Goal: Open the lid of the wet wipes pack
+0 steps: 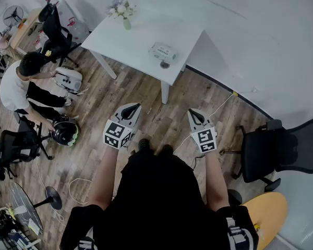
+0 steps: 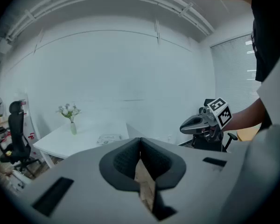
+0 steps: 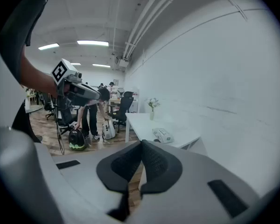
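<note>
Your left tongs (image 1: 134, 107) and right tongs (image 1: 194, 112) are together, empty, well apart from the wet wipes pack (image 1: 163, 51) on the tabletop (image 1: 126, 41) — likely soft, light; pin it, lift the lid's lip.

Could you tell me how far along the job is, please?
Nothing looks done: the wet wipes pack lies on the white table, far from the left gripper and right gripper. In hand: nothing; both are shut and empty. Left: approach, open the lid.

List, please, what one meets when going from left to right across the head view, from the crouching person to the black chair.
crouching person → white bag → left gripper → wet wipes pack → right gripper → black chair
</note>
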Tool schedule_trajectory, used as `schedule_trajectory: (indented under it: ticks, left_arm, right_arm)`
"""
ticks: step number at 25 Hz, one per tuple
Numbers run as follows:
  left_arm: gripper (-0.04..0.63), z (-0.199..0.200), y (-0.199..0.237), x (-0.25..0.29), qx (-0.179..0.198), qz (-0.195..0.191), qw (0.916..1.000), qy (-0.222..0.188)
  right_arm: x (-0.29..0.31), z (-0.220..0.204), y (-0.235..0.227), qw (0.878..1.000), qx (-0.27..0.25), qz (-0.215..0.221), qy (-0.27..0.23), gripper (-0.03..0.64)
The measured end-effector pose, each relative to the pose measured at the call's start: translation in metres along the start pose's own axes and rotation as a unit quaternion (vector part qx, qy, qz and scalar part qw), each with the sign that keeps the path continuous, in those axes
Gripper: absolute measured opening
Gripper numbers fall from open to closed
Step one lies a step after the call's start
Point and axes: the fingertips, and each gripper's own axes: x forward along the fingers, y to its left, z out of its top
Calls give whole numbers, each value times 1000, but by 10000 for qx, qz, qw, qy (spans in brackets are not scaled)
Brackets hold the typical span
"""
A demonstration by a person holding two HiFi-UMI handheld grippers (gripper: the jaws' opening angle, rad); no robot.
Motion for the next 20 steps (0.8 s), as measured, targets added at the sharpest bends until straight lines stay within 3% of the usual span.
schedule_trajectory:
  ticks: [20]
  left_arm:
    - [21,-5,10,18,-212,228,9995,12]
  right_arm:
    - [20,-12,-22,9998,113,150,2,15]
